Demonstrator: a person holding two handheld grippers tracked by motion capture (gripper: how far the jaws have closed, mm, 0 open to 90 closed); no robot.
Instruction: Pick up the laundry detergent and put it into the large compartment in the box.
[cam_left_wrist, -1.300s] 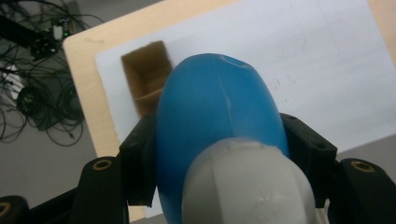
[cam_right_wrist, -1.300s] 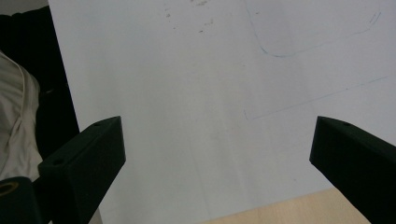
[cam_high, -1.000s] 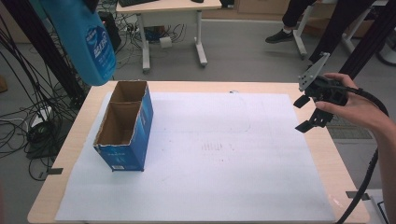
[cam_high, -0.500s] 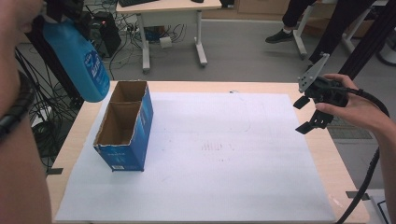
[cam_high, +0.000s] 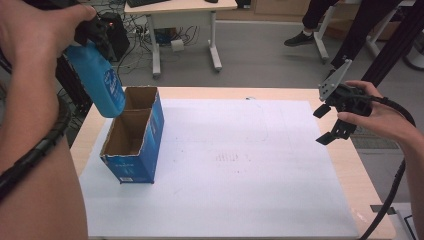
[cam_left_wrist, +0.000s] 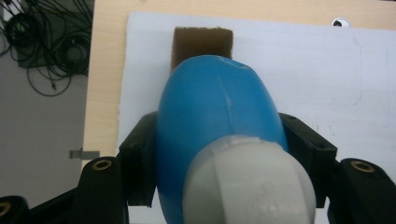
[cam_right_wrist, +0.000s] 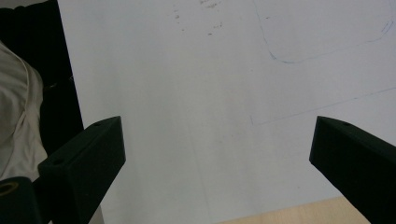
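Note:
A blue bottle (cam_high: 100, 85) with a white label and a grey cap (cam_left_wrist: 247, 186) hangs base-down in my left gripper (cam_high: 92, 37), which is shut on its body near the top. The bottle's base sits just over the left rim of the blue cardboard box (cam_high: 135, 135), at its far compartment. In the left gripper view the bottle (cam_left_wrist: 215, 121) sits between both black jaws, with a brown compartment opening (cam_left_wrist: 201, 44) beyond it. At the table's right side my right gripper (cam_high: 321, 126) hovers open and holds nothing, and its jaws (cam_right_wrist: 217, 154) stand wide over the white sheet.
A white paper sheet (cam_high: 240, 170) covers most of the wooden table (cam_high: 365, 185). The open-topped box has two compartments. Cables, a desk and a seated person's legs lie beyond the far edge.
My left hand has brought the bottle down and toward the box's far compartment. The right gripper has stayed where it was.

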